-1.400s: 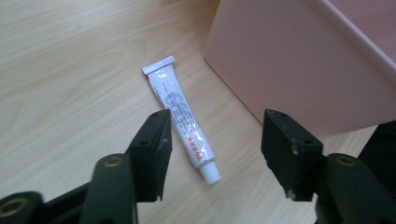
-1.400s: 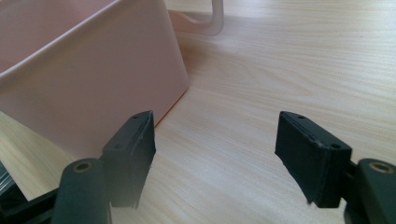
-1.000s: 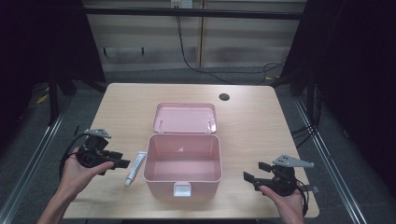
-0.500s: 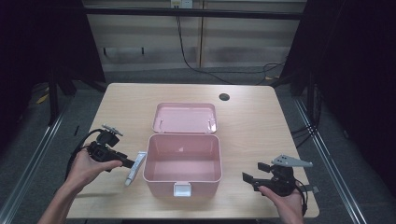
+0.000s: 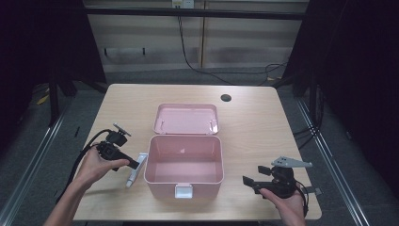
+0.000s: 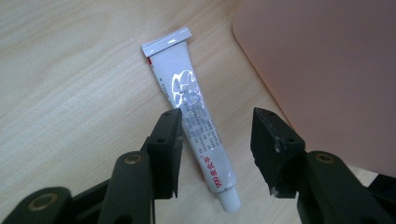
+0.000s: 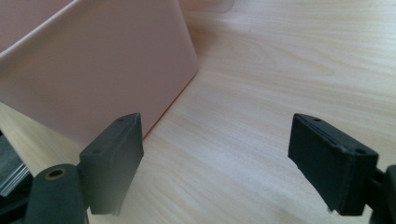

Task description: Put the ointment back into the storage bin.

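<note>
A white ointment tube [image 5: 131, 176] lies on the wooden table just left of an open pink box [image 5: 149, 160], whose lid [image 5: 187, 118] is folded back flat behind it. My left gripper [image 5: 134, 164] is lowered over the tube. In the left gripper view the tube [image 6: 196, 112] lies between the jaws, cap toward me; the left gripper [image 6: 217, 126] has just been closing, and its pads stand clear of the tube. The box wall [image 6: 327, 70] is to the right. My right gripper [image 5: 249, 182] rests right of the box; in its own view the right gripper [image 7: 217, 140] has just been opening, with nothing between the jaws.
The pink box's wall [image 7: 93, 70] stands close to the right gripper's left jaw. A dark round hole [image 5: 226, 98] sits near the table's far edge. Bare wood [image 5: 263, 127] stretches right of the box. Cables lie on the floor beyond the table.
My left hand has moved right and down toward the box, bringing its jaws astride the tube. The right hand has stayed in place.
</note>
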A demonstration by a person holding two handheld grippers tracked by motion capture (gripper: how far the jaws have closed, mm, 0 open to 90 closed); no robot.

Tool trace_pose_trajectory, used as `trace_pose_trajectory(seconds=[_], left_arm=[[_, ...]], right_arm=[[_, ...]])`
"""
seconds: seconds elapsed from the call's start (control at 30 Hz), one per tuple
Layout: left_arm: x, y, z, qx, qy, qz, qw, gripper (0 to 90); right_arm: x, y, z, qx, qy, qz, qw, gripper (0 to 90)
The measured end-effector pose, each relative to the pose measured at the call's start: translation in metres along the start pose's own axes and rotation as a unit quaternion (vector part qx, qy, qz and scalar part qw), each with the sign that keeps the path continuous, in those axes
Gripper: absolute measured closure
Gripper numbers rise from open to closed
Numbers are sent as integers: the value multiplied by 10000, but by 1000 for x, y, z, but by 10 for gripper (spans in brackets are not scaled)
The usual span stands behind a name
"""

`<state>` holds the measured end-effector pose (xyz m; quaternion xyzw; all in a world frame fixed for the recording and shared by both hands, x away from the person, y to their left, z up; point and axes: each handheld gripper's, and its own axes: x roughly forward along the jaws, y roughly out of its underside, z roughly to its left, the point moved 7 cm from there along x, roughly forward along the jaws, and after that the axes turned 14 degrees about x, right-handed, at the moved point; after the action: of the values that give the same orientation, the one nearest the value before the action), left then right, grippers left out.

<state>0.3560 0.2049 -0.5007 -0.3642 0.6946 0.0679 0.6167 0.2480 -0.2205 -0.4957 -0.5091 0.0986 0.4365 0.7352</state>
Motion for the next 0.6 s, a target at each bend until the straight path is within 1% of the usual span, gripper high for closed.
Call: trace_pose_trajectory(seconds=[0.03, 0.07, 0.2, 0.23, 0.27, 0.3, 0.33, 0.37, 0.4, 0.43, 0.47, 0.6], left_arm=[[2, 1, 0, 0, -19, 71, 10000, 521], [5, 1, 1, -25, -43, 105, 9999, 511], [10, 2, 3, -71, -73, 142, 9998, 533], [12, 2, 3, -68, -50, 125, 9999, 533], [13, 3, 3, -19, -2, 170, 9999, 532], [15, 3, 1, -49, 81, 121, 9999, 530], [18, 4, 1, -35, 84, 152, 9998, 529], [19, 4, 2, -59, -17, 193, 9998, 528], [20, 4, 2, -74, -1, 146, 9999, 528], [21, 5, 2, -45, 68, 171, 9998, 541], [23, 6, 3, -58, 1, 210, 9998, 547], [27, 8, 2, -46, -57, 383, 9992, 558]], right_arm=[[0, 1, 1, 58, -23, 40, 10000, 177], [0, 1, 1, 47, -39, 48, 10000, 178], [1, 1, 1, 48, -38, 69, 10000, 179], [1, 1, 1, 53, -42, 79, 9999, 179], [1, 1, 1, 63, -41, 78, 9999, 179], [1, 1, 1, 63, -35, 78, 9999, 179], [1, 1, 1, 58, -41, 81, 9999, 179], [1, 1, 1, 45, -55, 83, 9999, 178], [1, 1, 1, 52, -55, 89, 9999, 178], [1, 1, 1, 51, -62, 99, 9999, 178], [1, 1, 1, 65, -61, 104, 9999, 177], [1, 2, 1, 93, -63, 120, 9999, 173]])
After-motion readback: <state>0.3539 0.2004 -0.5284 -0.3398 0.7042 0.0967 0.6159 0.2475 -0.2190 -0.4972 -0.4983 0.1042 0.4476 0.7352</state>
